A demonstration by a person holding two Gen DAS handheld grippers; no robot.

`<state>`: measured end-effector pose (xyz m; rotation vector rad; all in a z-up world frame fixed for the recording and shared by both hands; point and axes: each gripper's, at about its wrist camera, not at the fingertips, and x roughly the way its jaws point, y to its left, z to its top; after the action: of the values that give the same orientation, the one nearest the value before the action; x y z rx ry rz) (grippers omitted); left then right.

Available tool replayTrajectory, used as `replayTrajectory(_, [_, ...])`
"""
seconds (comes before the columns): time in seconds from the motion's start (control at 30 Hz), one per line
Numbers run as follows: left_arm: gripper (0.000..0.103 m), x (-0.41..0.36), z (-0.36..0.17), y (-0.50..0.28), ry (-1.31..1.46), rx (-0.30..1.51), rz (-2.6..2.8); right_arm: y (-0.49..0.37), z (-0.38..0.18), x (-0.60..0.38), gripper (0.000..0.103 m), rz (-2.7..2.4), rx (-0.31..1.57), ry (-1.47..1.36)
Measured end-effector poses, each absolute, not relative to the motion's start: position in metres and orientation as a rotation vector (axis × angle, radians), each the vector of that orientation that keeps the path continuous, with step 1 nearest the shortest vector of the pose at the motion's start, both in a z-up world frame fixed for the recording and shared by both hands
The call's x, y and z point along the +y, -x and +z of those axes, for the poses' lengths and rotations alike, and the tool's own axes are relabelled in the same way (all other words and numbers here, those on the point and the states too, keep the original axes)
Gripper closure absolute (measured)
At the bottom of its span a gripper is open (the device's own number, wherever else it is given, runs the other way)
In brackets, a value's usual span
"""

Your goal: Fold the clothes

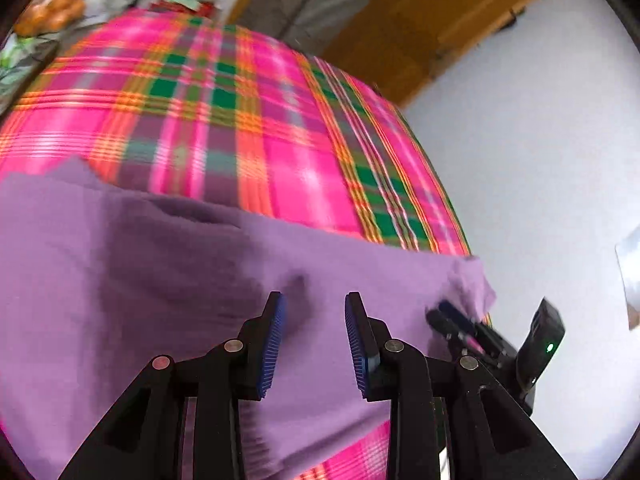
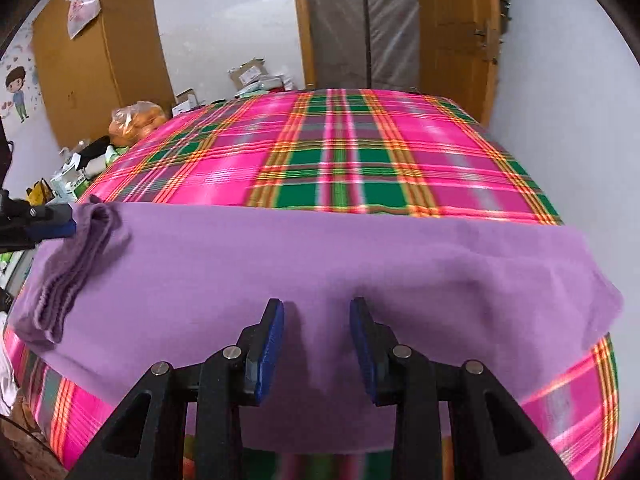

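Both the left gripper [image 1: 314, 340] and the right gripper [image 2: 316, 344] hang with jaws parted and nothing between the blue pads, just above the purple garment [image 2: 320, 264]. That garment lies spread across the near edge of the pink plaid bedspread [image 2: 360, 160], one corner bunched in folds.

One purple garment [image 2: 320, 264] lies on one pink-and-green plaid bedspread [image 2: 360, 152]. Two grippers show, the left gripper [image 1: 315, 344] and the right gripper [image 2: 317, 346], each with two blue-padded fingers [image 2: 272, 344]. Beside the bed sits one clear bag of orange things [image 2: 136, 120]. Two wooden doors [image 2: 456, 24] stand behind, and one white plastic bag [image 2: 82, 6] hangs on the left one.
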<state>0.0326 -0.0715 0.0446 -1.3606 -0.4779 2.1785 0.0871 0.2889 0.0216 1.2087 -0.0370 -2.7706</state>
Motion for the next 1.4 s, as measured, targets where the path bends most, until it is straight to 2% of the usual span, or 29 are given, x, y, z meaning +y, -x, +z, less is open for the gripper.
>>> replayTrajectory(0.33, [0.072,-0.012,0.023,-0.024,1.426,-0.385,2.073,-0.096,0.02,0.379,0.069,-2.993,-0.136,-1.289])
replayTrajectory(0.67, [0.072,0.012,0.011,-0.017,1.434,-0.378,2.028,-0.1,0.021,0.469,0.069,-3.16,-0.252,-1.392])
replayTrajectory(0.87, [0.07,0.012,0.007,-0.011,1.419,-0.445,2.012,-0.091,0.037,0.454,0.069,-3.187,-0.165,-1.307])
replayTrajectory(1.0, [0.07,0.016,0.007,-0.011,1.403,-0.428,2.026,-0.069,0.04,0.432,0.069,-3.097,-0.126,-1.24])
replayTrajectory(1.2, [0.069,0.016,0.007,-0.011,1.386,-0.423,2.035,-0.037,0.028,0.396,0.069,-2.946,0.034,-1.339])
replayTrajectory(1.33, [0.069,0.017,0.006,-0.011,1.376,-0.42,2.038,-0.024,0.026,0.411,0.068,-2.976,-0.041,-1.387])
replayTrajectory(1.4, [0.069,0.017,0.006,-0.011,1.371,-0.417,2.041,-0.02,0.026,0.421,0.063,-2.995,-0.08,-1.401])
